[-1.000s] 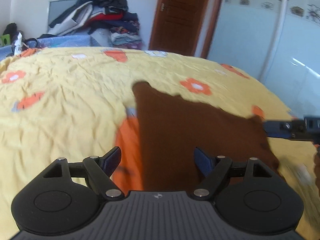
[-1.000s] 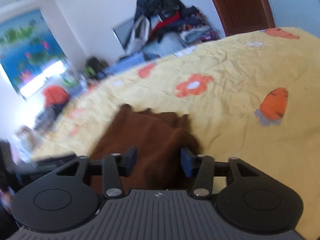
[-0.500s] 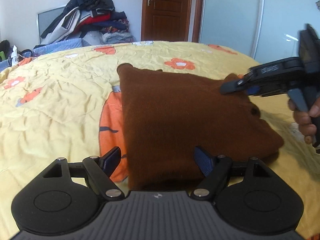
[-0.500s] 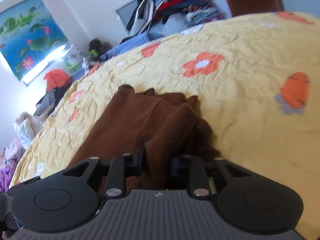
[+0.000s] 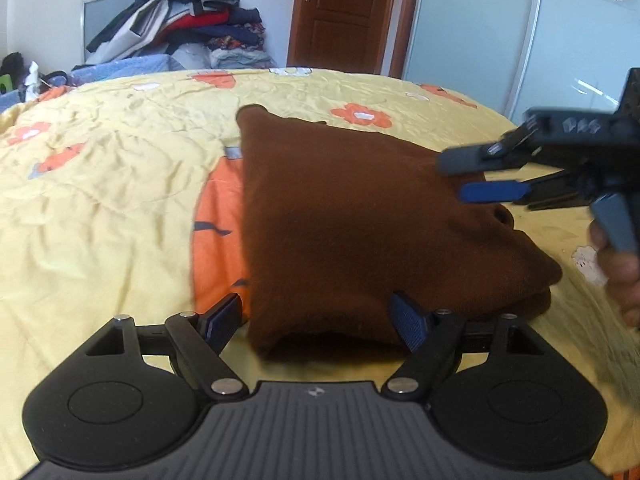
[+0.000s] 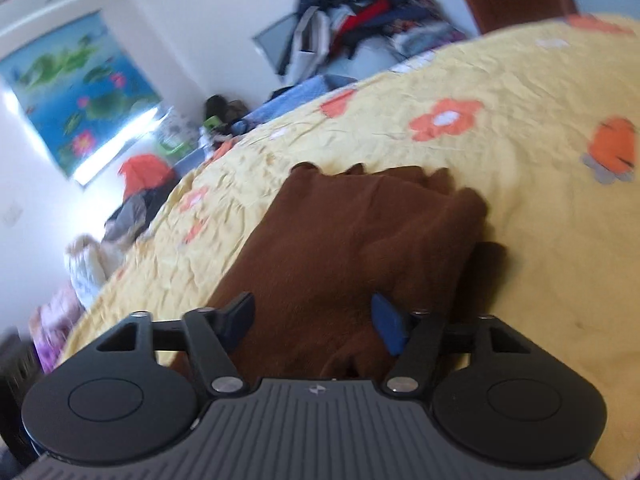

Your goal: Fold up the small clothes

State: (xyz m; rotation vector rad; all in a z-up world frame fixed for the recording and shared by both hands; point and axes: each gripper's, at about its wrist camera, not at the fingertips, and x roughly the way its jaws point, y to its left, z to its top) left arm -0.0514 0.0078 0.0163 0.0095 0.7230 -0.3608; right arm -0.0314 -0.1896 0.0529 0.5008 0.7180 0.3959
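A brown garment [image 5: 360,232] lies folded on the yellow flowered bedspread [image 5: 112,200]. My left gripper [image 5: 316,320] stands open at its near edge; the left finger is just beside the cloth and the right finger rests over it. In the left wrist view my right gripper [image 5: 466,176] hovers over the garment's right side, held by a hand [image 5: 616,272]. In the right wrist view the right gripper [image 6: 314,322] has its jaws opening above the rumpled brown garment [image 6: 352,232]. The cloth lies between and below the fingers, and the pads do not press on it.
A heap of clothes [image 5: 192,28] is stacked beyond the far edge of the bed, beside a wooden door [image 5: 344,16] and white sliding doors [image 5: 500,40]. More clothes [image 6: 88,256] lie on the floor past the bed's left side.
The right jaws narrowed on a fold of the brown cloth, then spread apart again and let it go. The left gripper came nearer the garment's edge, then stayed put.
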